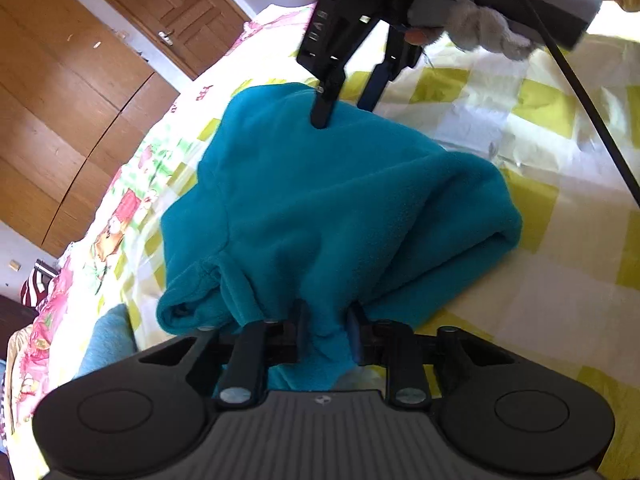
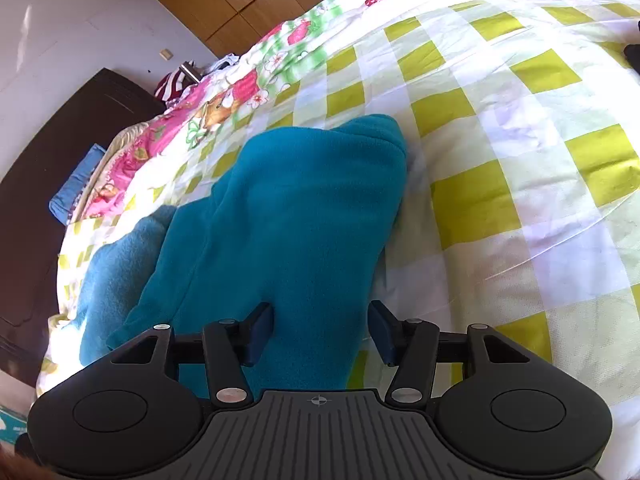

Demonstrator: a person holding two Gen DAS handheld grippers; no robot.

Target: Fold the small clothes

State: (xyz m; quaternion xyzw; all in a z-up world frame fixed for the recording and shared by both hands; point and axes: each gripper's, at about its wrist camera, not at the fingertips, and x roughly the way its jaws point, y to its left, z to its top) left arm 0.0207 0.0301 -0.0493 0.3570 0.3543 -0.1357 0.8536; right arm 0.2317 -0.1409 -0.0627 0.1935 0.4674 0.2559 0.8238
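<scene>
A teal fleece garment (image 1: 320,208) lies bunched on the checked bedsheet (image 1: 540,280). My left gripper (image 1: 326,316) is shut on its near edge, with cloth pinched between the two fingers. My right gripper (image 1: 348,108) shows in the left wrist view at the garment's far edge, one finger pressed on the fleece and the other beside it, jaws apart. In the right wrist view the right gripper (image 2: 320,320) is open with the teal fleece garment (image 2: 296,216) lying between its fingers, not pinched.
The bed has a yellow-green and white checked sheet (image 2: 500,160) with a pink floral border (image 2: 224,108). A lighter blue fleece item (image 2: 116,272) lies beside the garment. A wooden wardrobe (image 1: 60,120) and door stand beyond the bed, and a dark headboard (image 2: 48,184) too.
</scene>
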